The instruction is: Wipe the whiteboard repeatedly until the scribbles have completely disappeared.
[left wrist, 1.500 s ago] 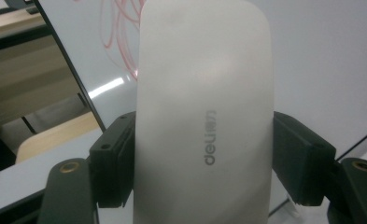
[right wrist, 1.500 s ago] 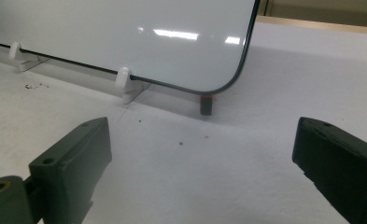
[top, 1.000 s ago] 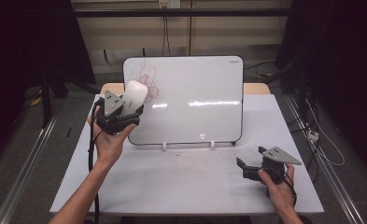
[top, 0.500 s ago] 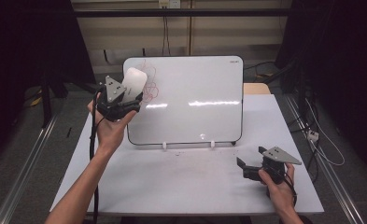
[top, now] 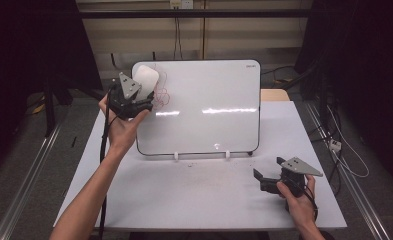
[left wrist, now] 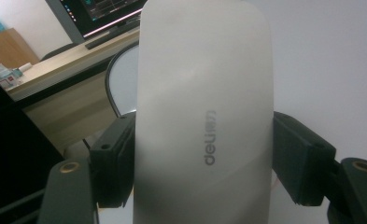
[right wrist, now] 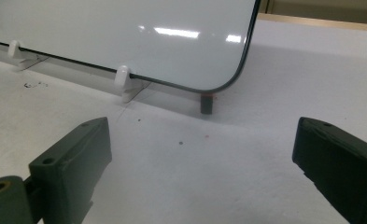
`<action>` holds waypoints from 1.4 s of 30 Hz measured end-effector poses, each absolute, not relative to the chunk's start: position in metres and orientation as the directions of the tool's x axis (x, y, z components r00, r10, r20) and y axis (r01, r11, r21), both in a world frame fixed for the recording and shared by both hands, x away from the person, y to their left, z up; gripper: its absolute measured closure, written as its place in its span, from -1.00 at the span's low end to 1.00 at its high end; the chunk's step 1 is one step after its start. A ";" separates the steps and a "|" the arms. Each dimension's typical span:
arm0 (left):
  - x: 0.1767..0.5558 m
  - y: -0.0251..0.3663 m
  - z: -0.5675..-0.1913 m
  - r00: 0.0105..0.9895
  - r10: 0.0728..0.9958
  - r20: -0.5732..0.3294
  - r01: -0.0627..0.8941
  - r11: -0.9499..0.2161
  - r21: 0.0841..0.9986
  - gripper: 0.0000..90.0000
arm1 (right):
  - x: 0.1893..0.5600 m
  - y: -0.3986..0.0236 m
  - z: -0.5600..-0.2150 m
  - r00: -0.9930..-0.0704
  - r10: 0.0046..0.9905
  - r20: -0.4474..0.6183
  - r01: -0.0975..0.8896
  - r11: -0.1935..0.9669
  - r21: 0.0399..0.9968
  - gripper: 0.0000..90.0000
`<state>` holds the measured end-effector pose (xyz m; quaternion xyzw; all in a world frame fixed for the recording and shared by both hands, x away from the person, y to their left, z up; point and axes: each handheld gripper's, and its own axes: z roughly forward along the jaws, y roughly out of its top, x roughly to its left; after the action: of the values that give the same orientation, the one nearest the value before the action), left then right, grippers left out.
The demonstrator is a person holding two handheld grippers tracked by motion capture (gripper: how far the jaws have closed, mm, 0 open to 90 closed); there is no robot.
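Eraser (top: 146, 79) sat clamped in left gripper (top: 134, 100) fingers at whiteboard (top: 209, 110) top-left corner, over red scribble (top: 161, 95). Marks remained; wiping looked unfinished. Right gripper (top: 271, 181) rested on counter (top: 184, 195), fingers wide, empty.

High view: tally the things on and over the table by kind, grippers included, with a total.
Whiteboard: 1
Whiteboard eraser, white: 1, clamped in the left gripper
Grippers: 2, left and right gripper
White clips at the whiteboard's bottom edge: 2
Total: 6
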<state>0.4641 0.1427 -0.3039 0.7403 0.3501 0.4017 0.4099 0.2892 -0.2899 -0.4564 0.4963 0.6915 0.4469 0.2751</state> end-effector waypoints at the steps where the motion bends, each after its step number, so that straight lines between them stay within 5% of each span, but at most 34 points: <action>1: 0.465 0.141 -0.303 0.435 0.848 0.304 0.193 -0.418 0.888 -0.33 | 0.289 -0.290 -0.456 -0.356 0.932 0.063 0.441 0.108 0.891 -0.90; 25: 0.499 0.130 -0.312 0.399 0.847 0.352 0.224 -0.462 0.858 -0.33 | 0.289 -0.290 -0.457 -0.358 0.931 0.065 0.444 0.109 0.889 -0.90; 42: 0.505 0.140 -0.315 0.443 0.856 0.266 0.238 -0.399 0.886 -0.33 | 0.290 -0.289 -0.457 -0.360 0.931 0.063 0.446 0.113 0.888 -0.90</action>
<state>0.5050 0.1403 -0.3147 0.7454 0.3668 0.3792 0.4074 0.2899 -0.2890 -0.4570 0.4959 0.6943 0.4448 0.2724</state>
